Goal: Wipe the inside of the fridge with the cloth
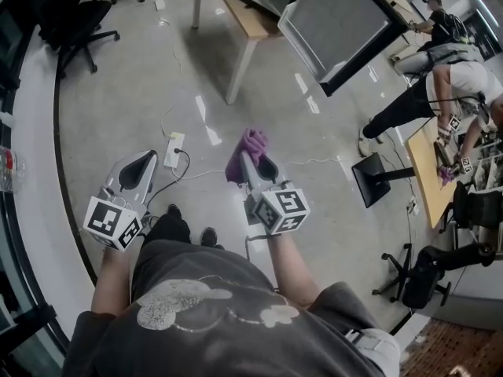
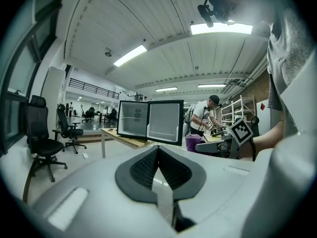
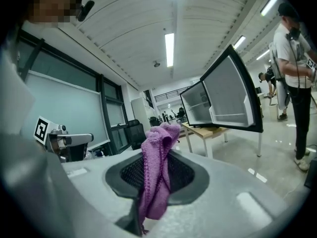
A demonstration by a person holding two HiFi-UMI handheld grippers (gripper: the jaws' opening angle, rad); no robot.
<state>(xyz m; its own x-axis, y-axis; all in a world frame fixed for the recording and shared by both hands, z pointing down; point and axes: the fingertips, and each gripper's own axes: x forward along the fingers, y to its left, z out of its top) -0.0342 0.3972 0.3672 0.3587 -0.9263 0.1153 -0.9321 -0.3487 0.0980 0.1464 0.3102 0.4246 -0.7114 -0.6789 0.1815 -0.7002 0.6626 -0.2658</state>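
The right gripper [image 3: 154, 182] has its two fingers pressed together on the purple cloth [image 3: 158, 143]. The cloth sticks up past the tips in a soft bunch, and a bit hangs down below. The left gripper [image 2: 158, 163] has its fingers shut with nothing between them. Both grippers are low and near the person's body, the left one on the left and the right one just right of the middle. Under them is bare floor, with a white power strip [image 1: 174, 149] and its thin cord lying near the feet. The fridge [image 2: 133, 119] is far ahead on a wooden table [image 1: 244, 18]. Its door [image 2: 165, 122] is swung wide open to the right, so the white inside shows. The cloth is well apart from the fridge, so I think no wiping has begun and the job right now is to carry the cloth over there. To do it well, the right fingers should hold the cloth tight so it does not slip out on the way. The feet should step past the cord so nobody trips. At the fridge, the bunched top of the cloth should go in first and press flat on the inside wall, so the hard fingers do not scrape it. The empty left gripper could steady the door. Other people are working far off on the right, well out of the way.
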